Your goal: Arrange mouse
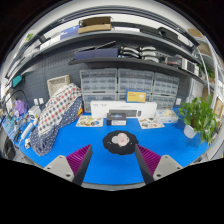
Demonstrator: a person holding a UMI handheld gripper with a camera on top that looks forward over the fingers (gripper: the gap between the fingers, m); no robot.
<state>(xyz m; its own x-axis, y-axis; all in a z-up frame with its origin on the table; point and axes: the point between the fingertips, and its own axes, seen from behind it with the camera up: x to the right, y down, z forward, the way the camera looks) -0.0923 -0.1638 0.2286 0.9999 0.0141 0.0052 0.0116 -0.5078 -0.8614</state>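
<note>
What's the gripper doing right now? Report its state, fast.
Gripper: open, holding nothing; the mouse sits on its round black pad just ahead of the fingers.

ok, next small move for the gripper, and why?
Probably ease straight forward and down: the gripper is open and empty, and the mouse on its round black mouse pad lies just beyond the fingertips on the blue table, not yet between them.

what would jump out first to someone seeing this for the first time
The bright blue table top takes the eye first, with a mouse on a round black mat just ahead of the gripper, whose open fingers hold nothing. A person in a patterned shirt leans in at the left of the table, and a green plant stands at its right end, in front of shelves with clear drawer cabinets.
</note>
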